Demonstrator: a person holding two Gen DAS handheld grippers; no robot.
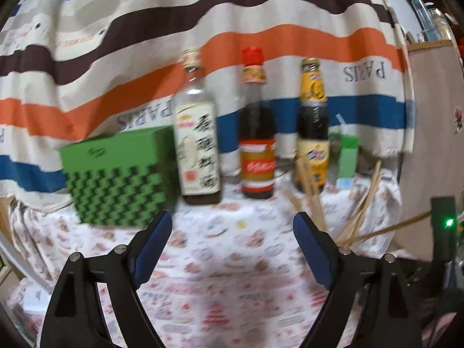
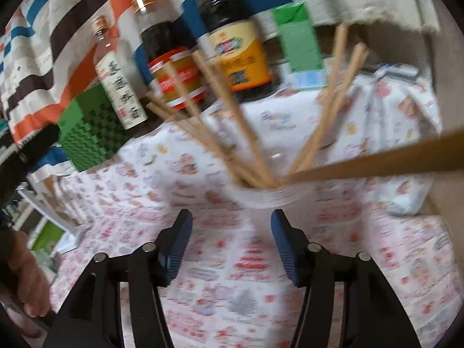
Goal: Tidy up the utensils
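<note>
The chopsticks (image 2: 232,133) are seen fanned out of a clear plastic cup (image 2: 266,195), just ahead of the right hand-held gripper (image 2: 232,226) at twelve o'clock. They are slim, pale wooden sticks, square-cut at the thick ends; one long stick is thrust out toward three o'clock, across the right wrist view. The cup's rim is faintly ribbed and nearly see-through, so its lower body is hard to make out in the blur.

The right hand-held gripper is held released, its blue ridged pads (image 2: 285,249) parted and nothing caught between them. The left hand-held gripper (image 1: 232,229) is likewise spread wide and empty; from its view the sticks are glimpsed at two o'clock.

The step in hand is judged to be the approach: the cup of chopsticks is being lined up but is not yet grasped. Next, a squeeze on the cup wall or on a single stick would be called for, kept gentle, since thin plastic may well buckle and the load looks top-heavy.

Behind the cup, three glass sauce bottles (image 2: 165,63) are ranged from ten to twelve o'clock, with a green textured box (image 1: 119,177) at the far left and a green carton (image 2: 301,43) at one o'clock. Everything is stood on a counter (image 2: 179,203) draped in soft printed cloth.
</note>
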